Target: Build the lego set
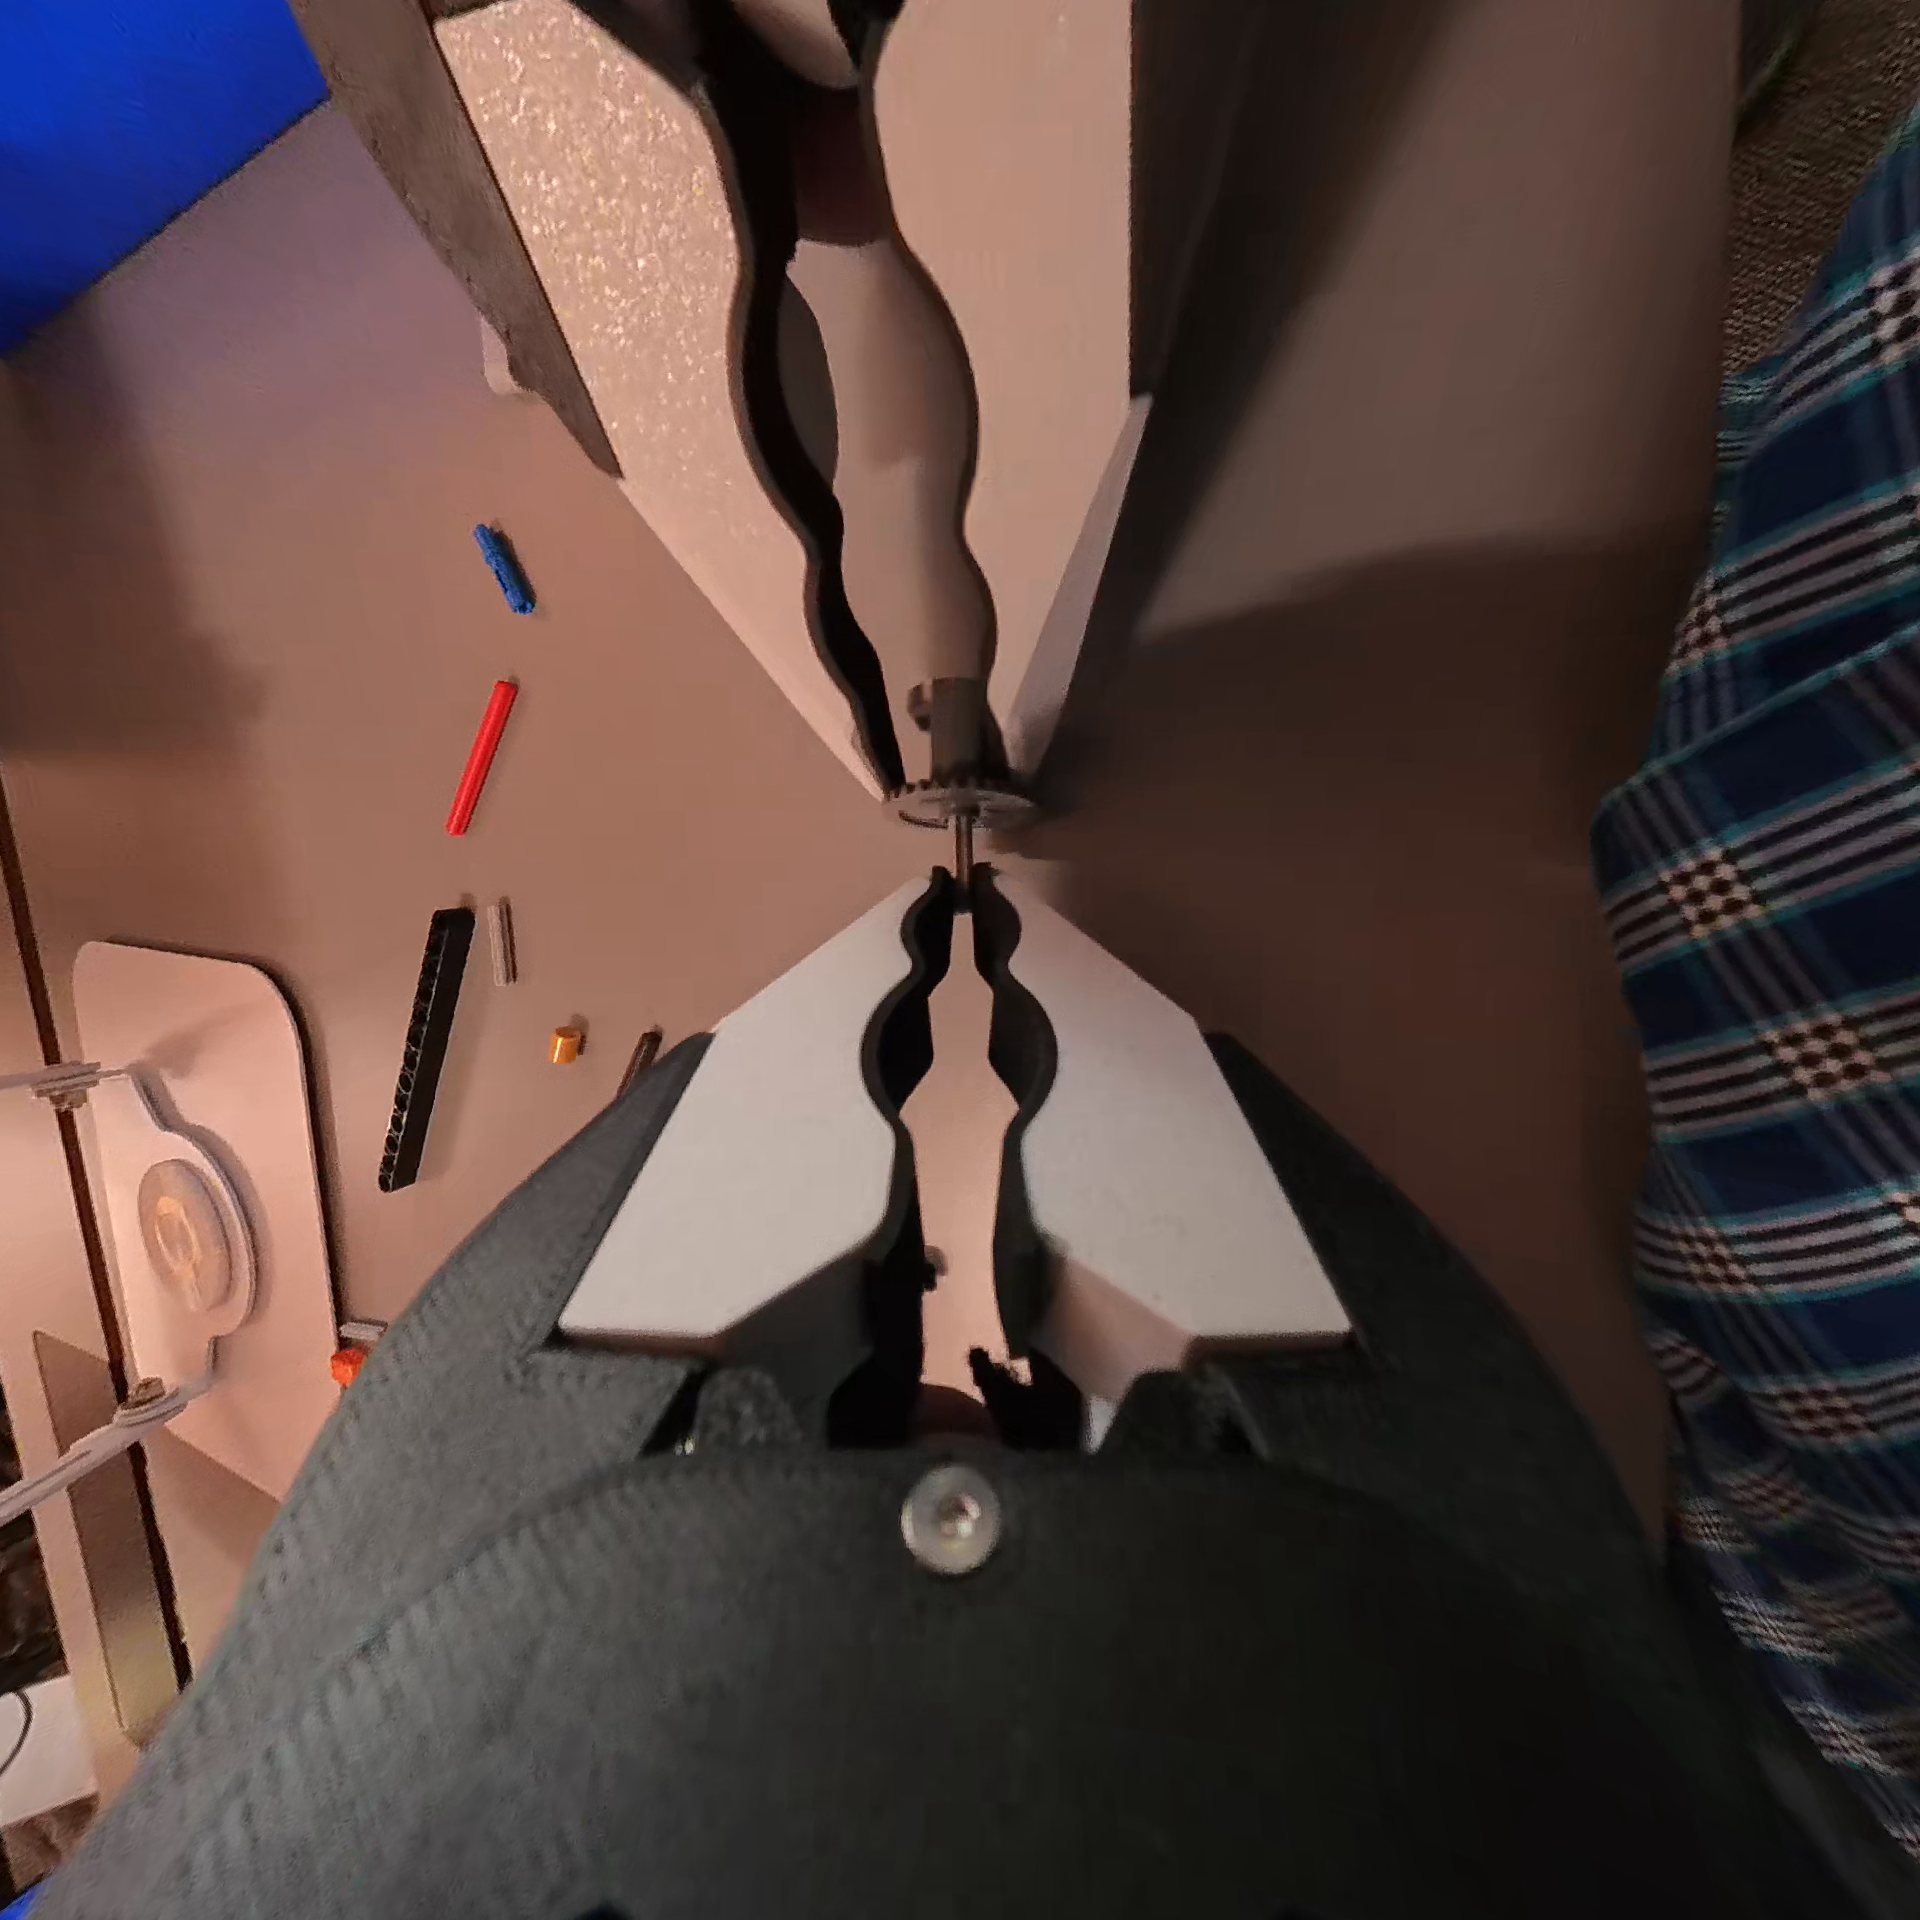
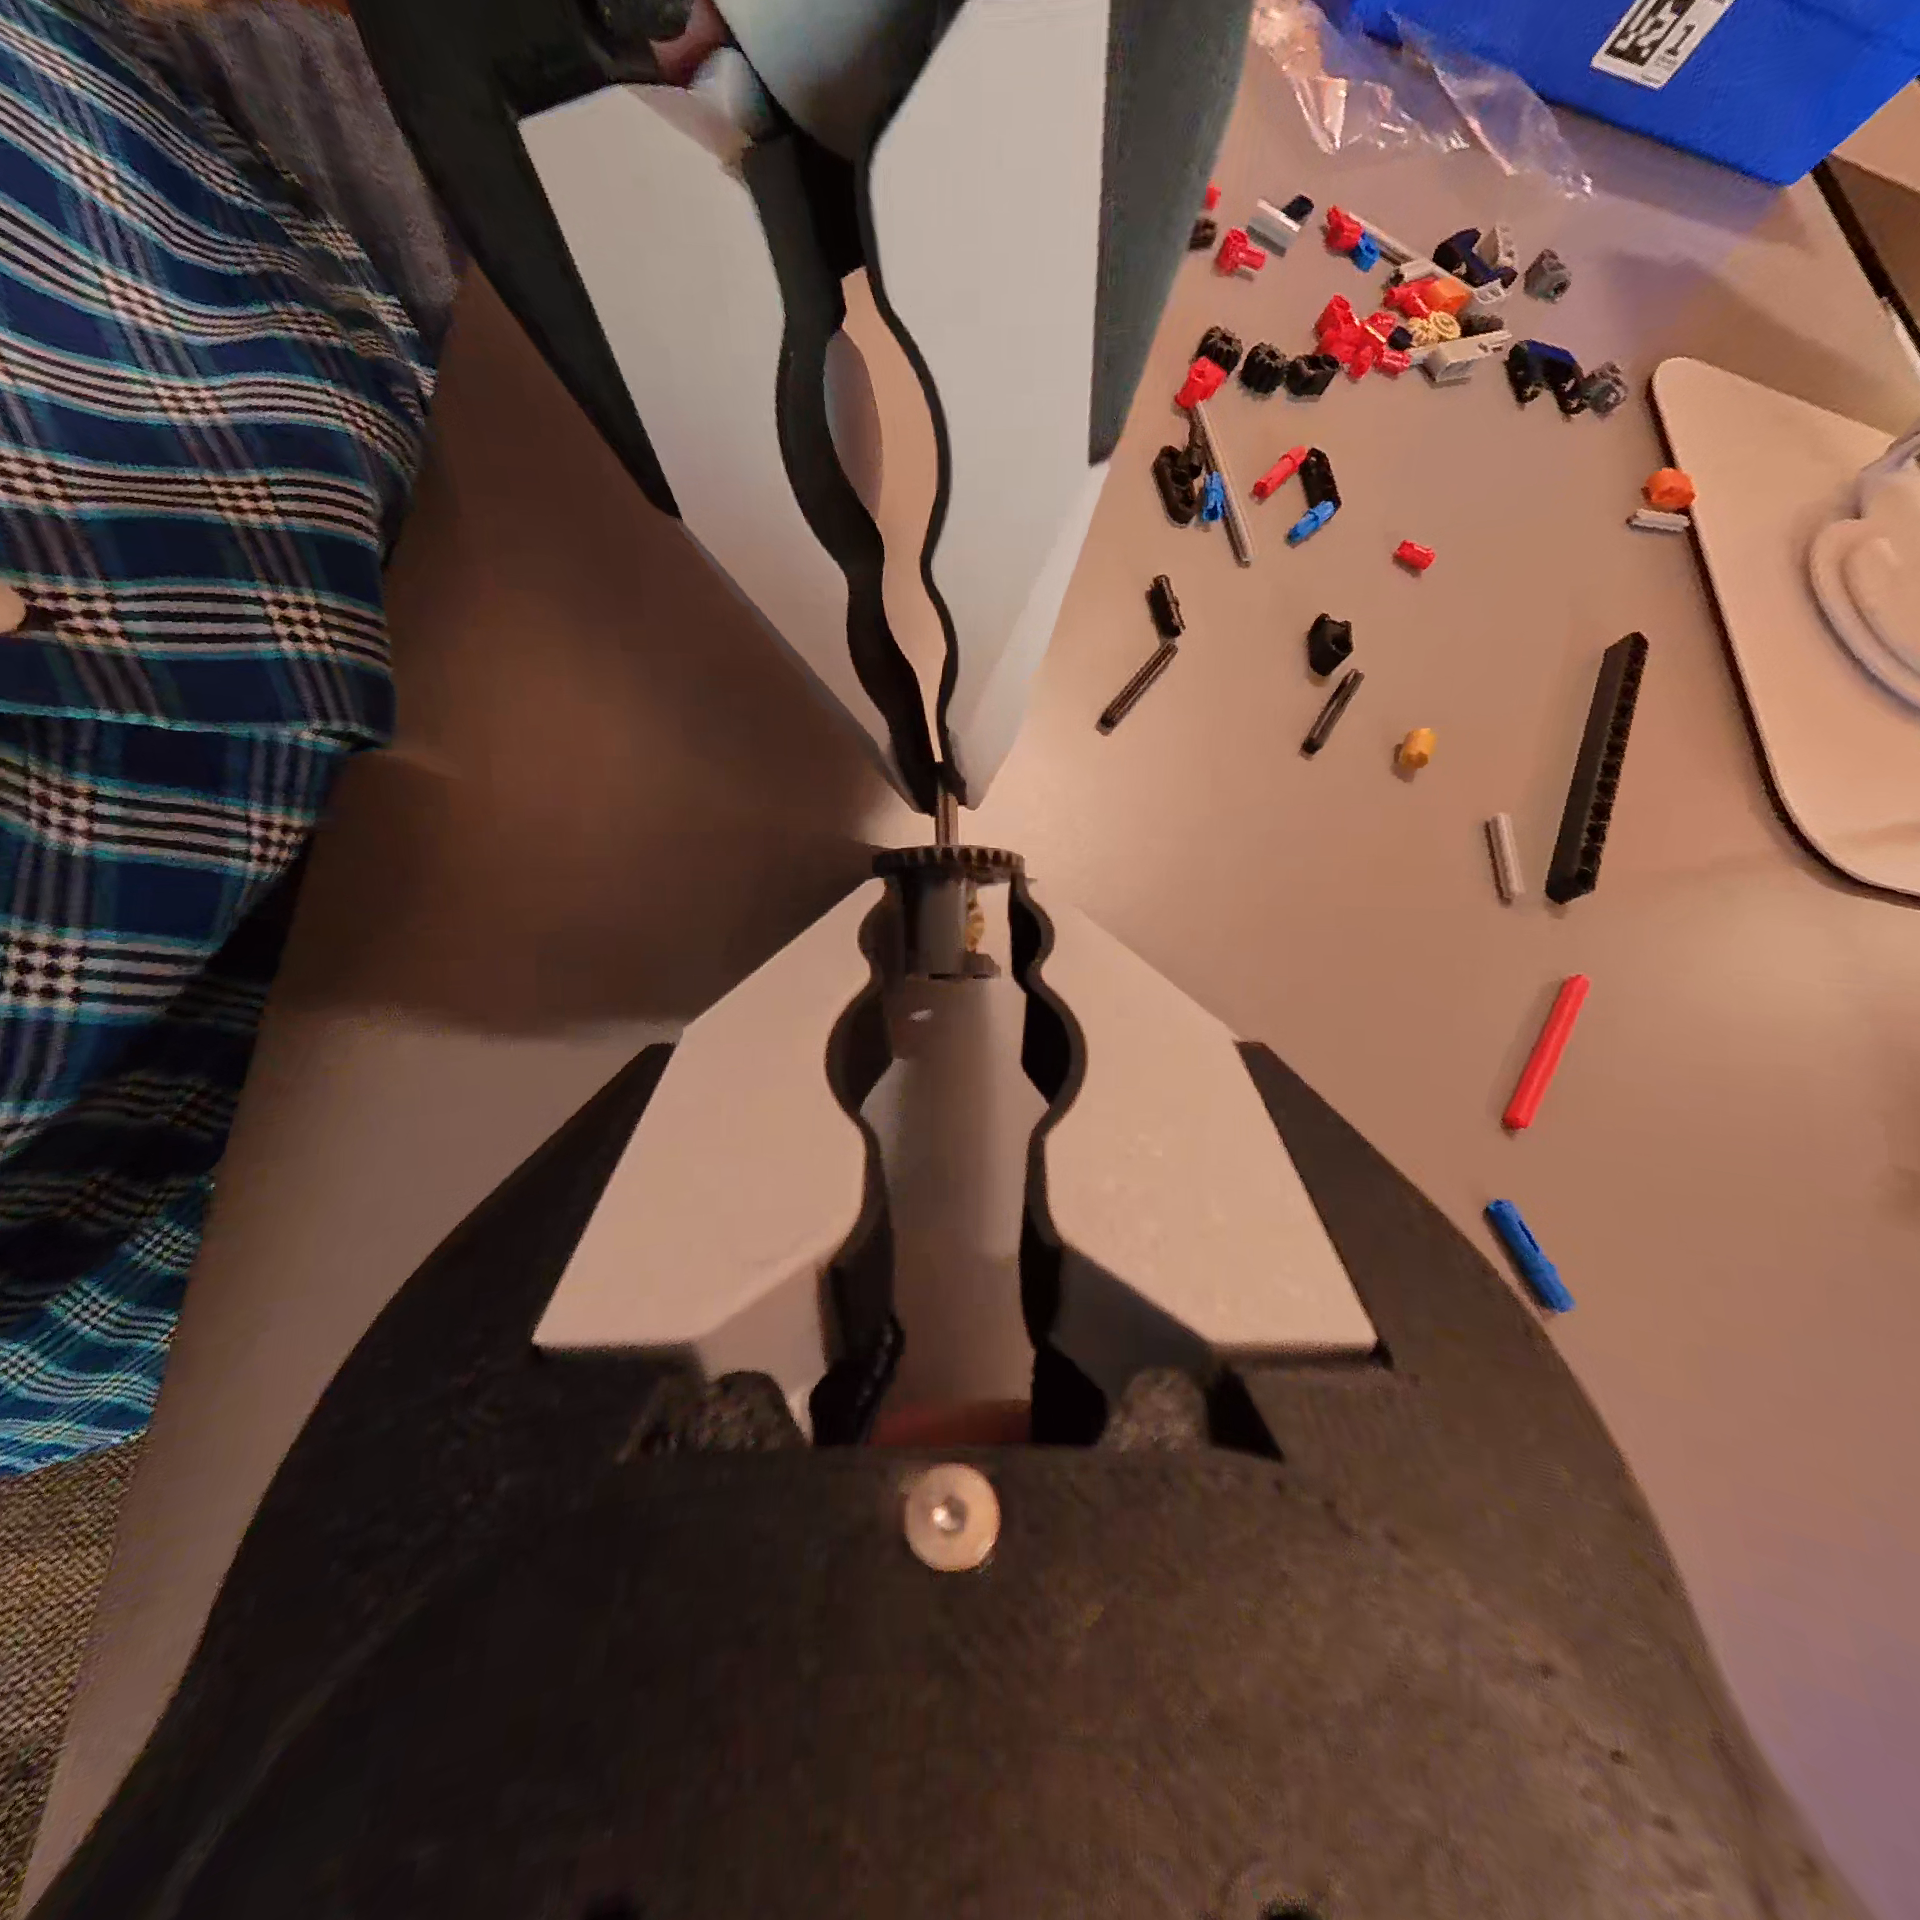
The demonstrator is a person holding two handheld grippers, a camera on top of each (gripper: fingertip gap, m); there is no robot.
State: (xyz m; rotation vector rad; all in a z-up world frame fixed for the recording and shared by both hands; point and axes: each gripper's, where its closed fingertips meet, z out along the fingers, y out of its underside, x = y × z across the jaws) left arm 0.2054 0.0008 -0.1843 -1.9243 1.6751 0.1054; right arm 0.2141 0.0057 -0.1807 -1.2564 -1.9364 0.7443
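Note:
My left gripper (image 1: 966,883) is shut on a thin dark axle (image 1: 964,847) at its very tips. The axle runs into a grey gear (image 1: 961,808) on a grey connector (image 1: 951,727). My right gripper (image 1: 961,779) comes in from above, tip to tip with the left, and is shut on that piece. In the right wrist view my right gripper (image 2: 951,894) clamps the connector (image 2: 940,925) just under the gear (image 2: 940,862). The axle (image 2: 945,826) sticks out into my left gripper (image 2: 943,795). Both are held above the table.
Loose parts lie on the tan table: a long black beam (image 2: 1597,769), a red axle (image 2: 1545,1051), a blue pin (image 2: 1527,1268), an orange bush (image 2: 1415,750), and a pile of small pieces (image 2: 1382,322). A blue box (image 2: 1662,83), a white stand base (image 2: 1766,623) and a plaid sleeve (image 2: 156,623) border the area. The tips of both grippers are at nearly the same place. The orange bush (image 2: 1415,750) is about equally far from each gripper, around 12 cm. It is also in sight in the left wrist view (image 1: 556,1034).

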